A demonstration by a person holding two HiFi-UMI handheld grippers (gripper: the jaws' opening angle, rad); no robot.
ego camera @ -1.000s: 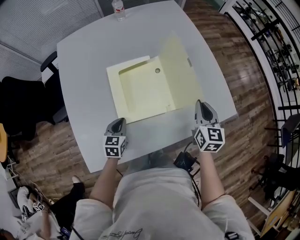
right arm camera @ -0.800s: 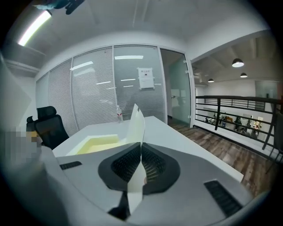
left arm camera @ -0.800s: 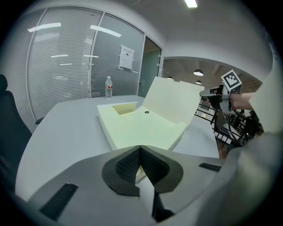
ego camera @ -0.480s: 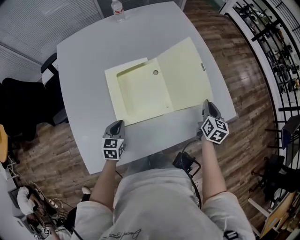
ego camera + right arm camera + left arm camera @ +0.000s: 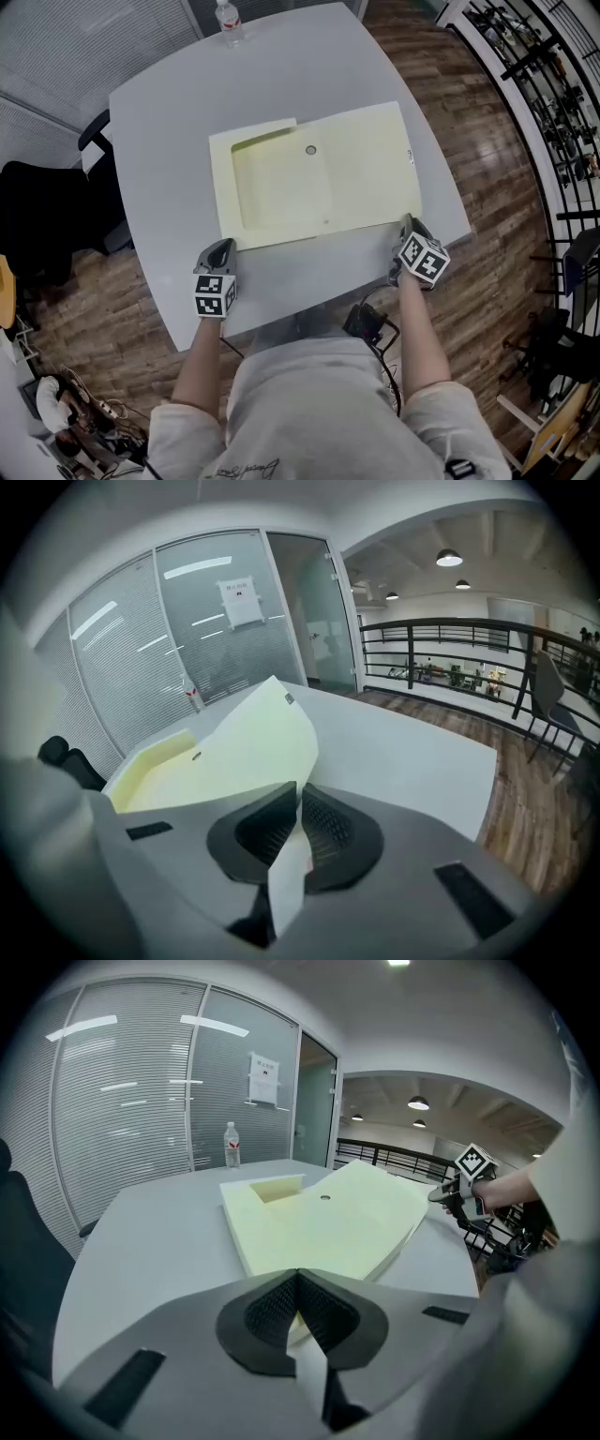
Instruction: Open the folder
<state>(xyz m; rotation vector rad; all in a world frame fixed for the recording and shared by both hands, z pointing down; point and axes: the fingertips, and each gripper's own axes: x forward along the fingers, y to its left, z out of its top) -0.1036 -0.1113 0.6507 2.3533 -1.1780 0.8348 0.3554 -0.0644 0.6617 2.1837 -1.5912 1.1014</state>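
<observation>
Left tongs (image 5: 222,247) pinch the near-left corner of the pale-yellow card folder (image 5: 281,192); right tongs (image 5: 406,223), just easing apart, still pinch its front cover (image 5: 370,169), now swung down nearly flat on the grey table (image 5: 159,122). Opening is judged essentially complete.

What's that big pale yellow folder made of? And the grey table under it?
The pale yellow folder looks like thin matte plastic or card: it bends in a smooth curve without creasing. The grey table has a smooth, softly shining top, maybe laminate; hard to tell.
</observation>
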